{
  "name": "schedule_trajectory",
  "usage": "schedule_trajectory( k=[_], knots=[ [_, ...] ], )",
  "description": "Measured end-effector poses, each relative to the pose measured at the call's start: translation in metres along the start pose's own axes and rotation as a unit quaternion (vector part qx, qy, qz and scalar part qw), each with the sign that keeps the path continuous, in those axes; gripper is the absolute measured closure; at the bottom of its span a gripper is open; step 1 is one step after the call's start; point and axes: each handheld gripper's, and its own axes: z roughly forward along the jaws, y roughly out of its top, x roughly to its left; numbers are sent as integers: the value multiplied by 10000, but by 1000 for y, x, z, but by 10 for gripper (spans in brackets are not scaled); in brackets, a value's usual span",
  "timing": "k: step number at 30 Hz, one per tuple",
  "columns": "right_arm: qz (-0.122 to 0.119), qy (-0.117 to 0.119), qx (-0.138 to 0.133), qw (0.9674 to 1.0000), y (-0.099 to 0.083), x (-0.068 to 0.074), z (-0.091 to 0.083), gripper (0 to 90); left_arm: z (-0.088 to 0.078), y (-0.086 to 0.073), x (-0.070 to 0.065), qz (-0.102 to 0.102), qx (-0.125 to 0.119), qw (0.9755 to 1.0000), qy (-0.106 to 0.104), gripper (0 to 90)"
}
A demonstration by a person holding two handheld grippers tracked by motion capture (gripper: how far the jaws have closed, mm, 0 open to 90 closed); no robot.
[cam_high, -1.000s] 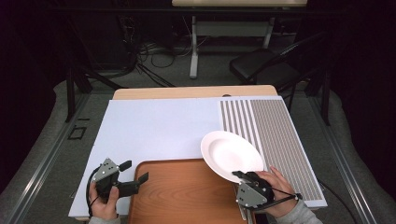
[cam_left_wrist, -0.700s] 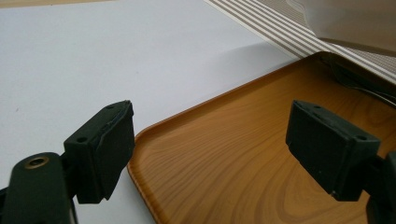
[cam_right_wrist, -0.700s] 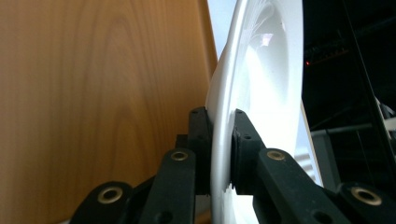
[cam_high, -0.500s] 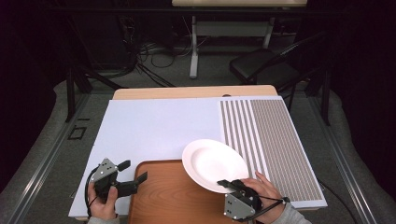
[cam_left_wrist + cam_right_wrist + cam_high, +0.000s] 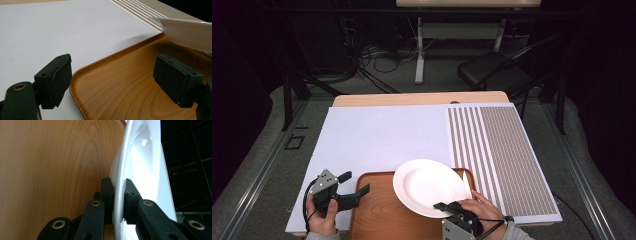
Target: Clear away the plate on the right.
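Plate (image 5: 429, 186) rim clamped in my right gripper (image 5: 451, 208) jaws, hanging over tray (image 5: 377, 220), not set down; left gripper (image 5: 353, 189) jaws wide, straddling tray corner, gripping nothing.

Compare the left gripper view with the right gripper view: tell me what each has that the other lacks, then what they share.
Left gripper view alone: the open left gripper, its jaws either side of the wooden tray's near rim, the pale blue table cover and the striped grey mat.

Right gripper view alone: the right gripper shut on the round white plate's rim, and dark room background beyond.

Both: the brown wooden tray and the round white plate, held above the tray.
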Motion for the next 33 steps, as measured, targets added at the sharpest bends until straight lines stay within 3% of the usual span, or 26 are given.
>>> schedule_trajectory(
  k=[6,7,9,20,26,28,33],
  knots=[
    [25,155,14,9999,5,10,4,807,0,0,0,29,13,10000,-4,160],
    [-136,181,-21,9997,6,9,6,806,0,0,0,31,15,10000,-4,160],
    [-67,237,-14,9997,6,13,7,806,0,0,0,26,19,10000,-3,160],
    [-195,487,-15,9986,6,21,17,807,1,0,0,30,29,10000,-18,160],
    [31,606,-78,9981,4,24,19,822,1,0,-1,43,22,10000,-35,160],
    [-19,631,-118,9979,4,23,20,824,1,0,-1,33,20,10000,-25,160],
    [121,696,-178,9973,3,23,21,824,2,0,-1,28,25,10000,-40,160]
  ],
)
